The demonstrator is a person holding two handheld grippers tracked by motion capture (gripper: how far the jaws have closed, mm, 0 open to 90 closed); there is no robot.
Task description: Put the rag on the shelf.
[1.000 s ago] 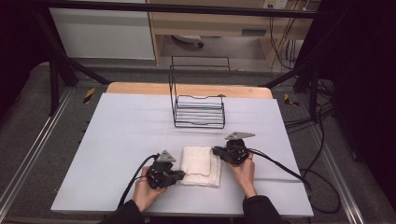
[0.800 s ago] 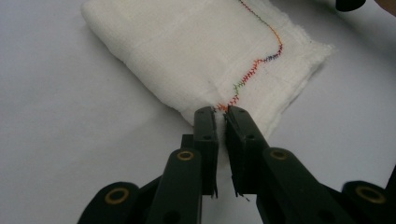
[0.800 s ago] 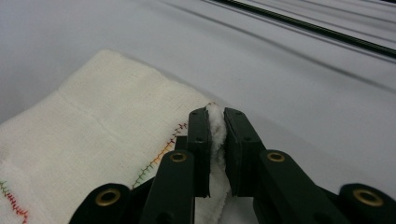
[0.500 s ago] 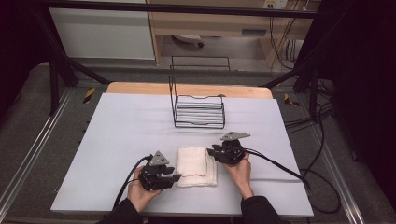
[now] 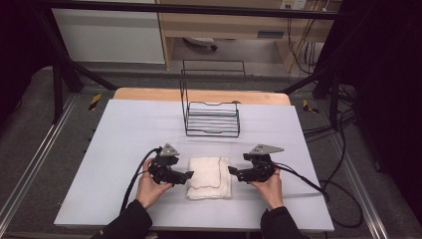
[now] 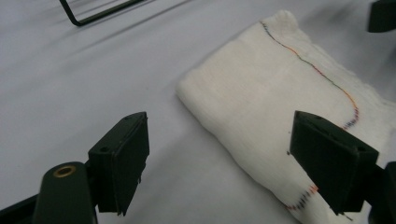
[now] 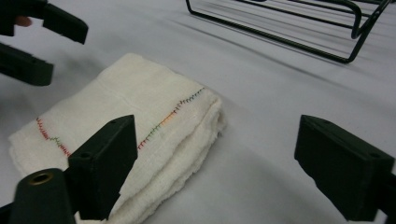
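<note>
Folded towel (image 5: 209, 177) lies flat near the table's (image 5: 124, 129) front edge, and both grippers have just let go: left gripper (image 5: 188, 175) and right gripper (image 5: 232, 172) flank it, jaws opening wide, empty. Next, likely lifting it toward the wire rack (image 5: 211, 118).

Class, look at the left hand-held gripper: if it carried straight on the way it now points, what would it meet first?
Most likely the folded white cloth. The left hand-held gripper points at its near edge, jaws open and just off it, though the exact gap is hard to judge.

White cloth (image 5: 209, 177) soft, nubbly; black wire rack (image 5: 211, 119) glossy; table (image 5: 124, 134) matt.
</note>
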